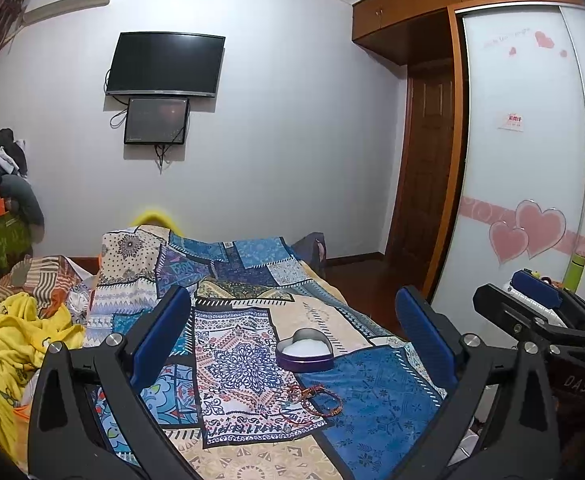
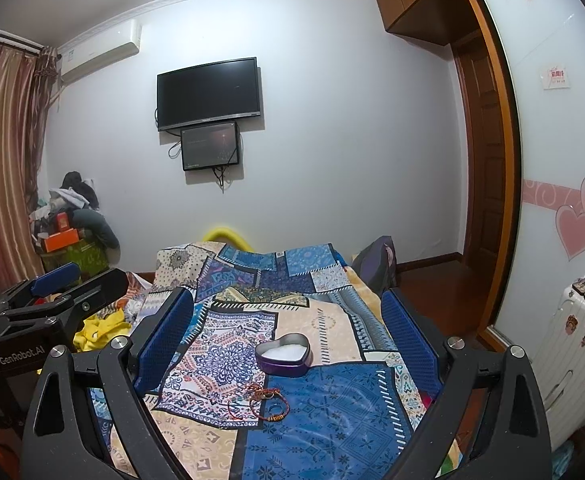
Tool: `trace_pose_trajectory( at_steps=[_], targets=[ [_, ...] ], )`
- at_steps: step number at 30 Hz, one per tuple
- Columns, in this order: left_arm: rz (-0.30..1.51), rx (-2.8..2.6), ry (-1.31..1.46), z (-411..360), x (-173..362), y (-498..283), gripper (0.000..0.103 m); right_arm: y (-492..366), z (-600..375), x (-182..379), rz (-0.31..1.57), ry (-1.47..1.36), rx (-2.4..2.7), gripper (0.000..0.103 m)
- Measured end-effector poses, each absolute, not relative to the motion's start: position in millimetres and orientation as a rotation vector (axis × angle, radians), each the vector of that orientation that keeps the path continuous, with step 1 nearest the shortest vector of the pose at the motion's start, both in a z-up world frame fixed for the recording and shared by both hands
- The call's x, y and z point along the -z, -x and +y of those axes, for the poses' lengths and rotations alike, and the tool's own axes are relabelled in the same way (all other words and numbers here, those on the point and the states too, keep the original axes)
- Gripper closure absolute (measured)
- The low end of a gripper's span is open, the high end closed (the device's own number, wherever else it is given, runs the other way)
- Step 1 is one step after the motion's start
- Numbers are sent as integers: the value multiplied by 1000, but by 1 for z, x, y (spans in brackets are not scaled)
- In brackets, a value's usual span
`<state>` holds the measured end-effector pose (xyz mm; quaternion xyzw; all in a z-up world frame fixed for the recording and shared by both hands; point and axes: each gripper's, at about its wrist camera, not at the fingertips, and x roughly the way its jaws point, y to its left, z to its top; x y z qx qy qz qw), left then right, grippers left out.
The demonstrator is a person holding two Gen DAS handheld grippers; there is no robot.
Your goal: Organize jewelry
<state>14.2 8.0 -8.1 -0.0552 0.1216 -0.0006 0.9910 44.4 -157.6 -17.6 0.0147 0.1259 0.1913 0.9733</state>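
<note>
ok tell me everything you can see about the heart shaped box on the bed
The heart-shaped box is a shallow tin, as it looks, with a glossy purple outer wall and a silvery inner rim. It is open, with no lid in view, and holds only a white lining or padding. It sits flat on the patterned patchwork bedspread, point toward the camera. The red string bracelets lie just in front of it, apart from it. Nothing else touches it; both grippers are held back with jaws open.
</note>
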Motion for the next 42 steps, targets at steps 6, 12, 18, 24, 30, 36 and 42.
trace_pose_trajectory(
  at_steps=[6, 12, 18, 24, 30, 36, 42],
  targets=[
    [247, 1, 115, 8, 7, -15, 0, -45, -158, 17, 254, -29, -387, 9],
    [248, 0, 116, 8, 7, -15, 0, -44, -157, 17, 256, -30, -387, 9],
    [249, -3, 117, 8, 7, -16, 0, -43, -157, 17, 257, -29, -387, 9],
    [250, -5, 120, 9, 7, -18, 0, -43, -157, 17, 259, -29, -387, 9],
    [252, -6, 120, 9, 8, -18, 0, -44, -155, 19, 272, -33, -386, 9],
    [274, -7, 124, 14, 13, -27, 0, -51, -154, 21, 300, -40, -392, 9],
    [314, -16, 126, 17, 24, -44, 0, -64, -154, 29, 340, -40, -388, 9]
  ],
)
